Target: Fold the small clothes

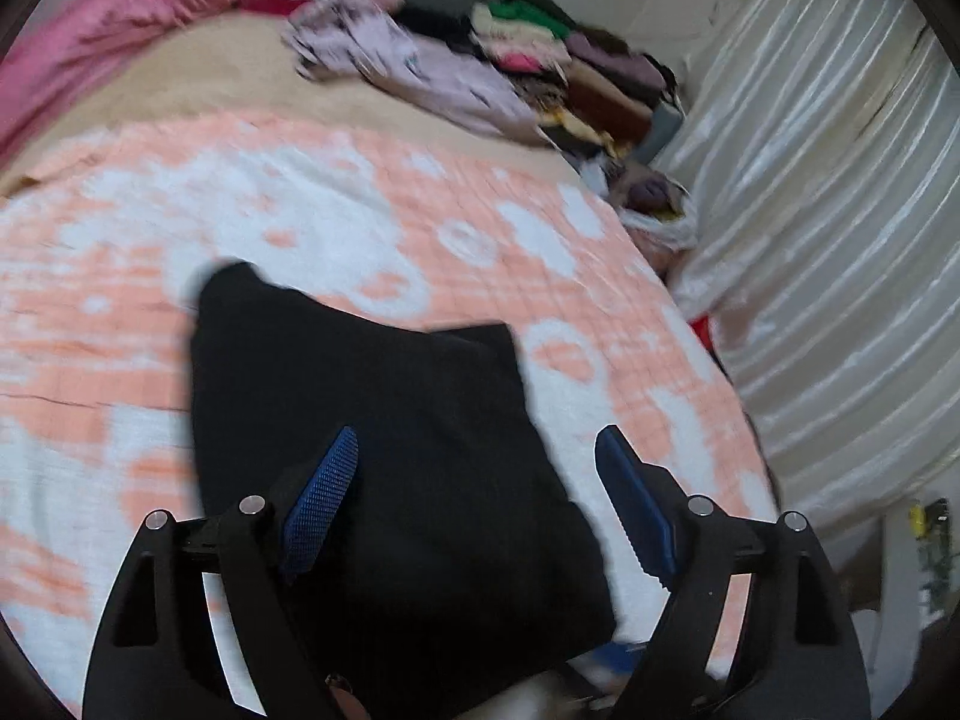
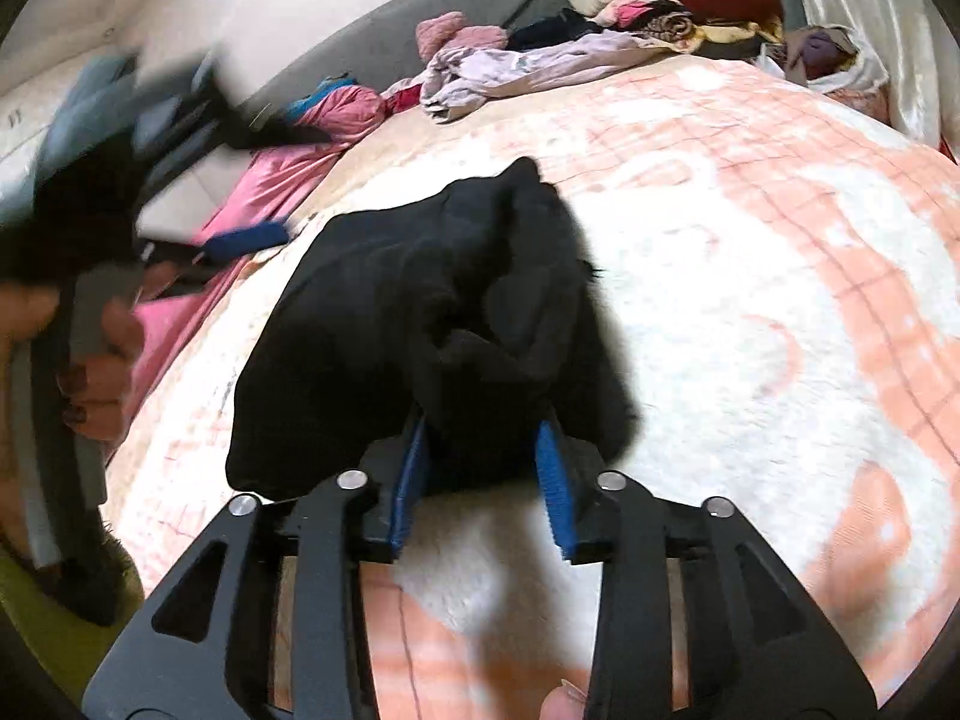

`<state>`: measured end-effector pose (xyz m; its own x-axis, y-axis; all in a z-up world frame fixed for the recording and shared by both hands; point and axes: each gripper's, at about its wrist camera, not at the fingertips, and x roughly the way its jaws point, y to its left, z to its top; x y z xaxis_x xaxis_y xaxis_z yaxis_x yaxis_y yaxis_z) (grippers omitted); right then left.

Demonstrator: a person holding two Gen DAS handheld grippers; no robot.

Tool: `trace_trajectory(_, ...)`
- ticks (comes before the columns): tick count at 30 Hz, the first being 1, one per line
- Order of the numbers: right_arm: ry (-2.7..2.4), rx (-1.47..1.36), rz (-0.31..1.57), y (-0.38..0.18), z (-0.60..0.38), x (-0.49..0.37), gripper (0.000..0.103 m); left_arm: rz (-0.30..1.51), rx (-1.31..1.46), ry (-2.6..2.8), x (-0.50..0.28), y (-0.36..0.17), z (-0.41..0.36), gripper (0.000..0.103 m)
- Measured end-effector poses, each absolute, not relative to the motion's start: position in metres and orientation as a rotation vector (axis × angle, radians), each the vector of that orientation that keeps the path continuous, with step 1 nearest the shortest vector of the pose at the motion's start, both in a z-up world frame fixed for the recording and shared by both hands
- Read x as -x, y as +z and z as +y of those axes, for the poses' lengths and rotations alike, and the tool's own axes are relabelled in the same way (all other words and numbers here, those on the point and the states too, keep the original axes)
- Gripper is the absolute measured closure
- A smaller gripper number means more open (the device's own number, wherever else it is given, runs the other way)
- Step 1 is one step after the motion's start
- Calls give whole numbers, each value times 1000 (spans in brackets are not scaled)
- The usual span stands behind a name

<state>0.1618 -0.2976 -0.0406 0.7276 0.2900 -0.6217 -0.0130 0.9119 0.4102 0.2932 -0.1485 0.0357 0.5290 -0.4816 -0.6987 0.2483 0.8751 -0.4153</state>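
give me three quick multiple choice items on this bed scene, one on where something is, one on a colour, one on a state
1. Where is the stack of folded clothes?
A. at the far end of the bed, near the curtain
B. under the left gripper
C. on the floor

2. What colour is the garment being folded?
A. green
B. black
C. white

3. How do the left gripper jaws stand?
A. clamped on the blanket
B. pressed shut on nothing
C. wide apart, pads off the cloth

Answers:
1 A: the stack sits beyond the peach and white blanket, beside the pale curtain.
2 B: the cloth is black in both views.
3 C: the blue pads stand far apart above the garment.
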Motion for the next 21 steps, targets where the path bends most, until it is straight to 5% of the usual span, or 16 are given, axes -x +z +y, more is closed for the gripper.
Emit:
trace_trajectory(10, 170, -364, 602, 6, -323, -176, 66, 919, 148, -266, -259, 0, -85, 24)
trace_trajectory(21, 324, -405, 879, -36, -301, -290, 66, 875, -5, -247, -249, -14, -118, 24)
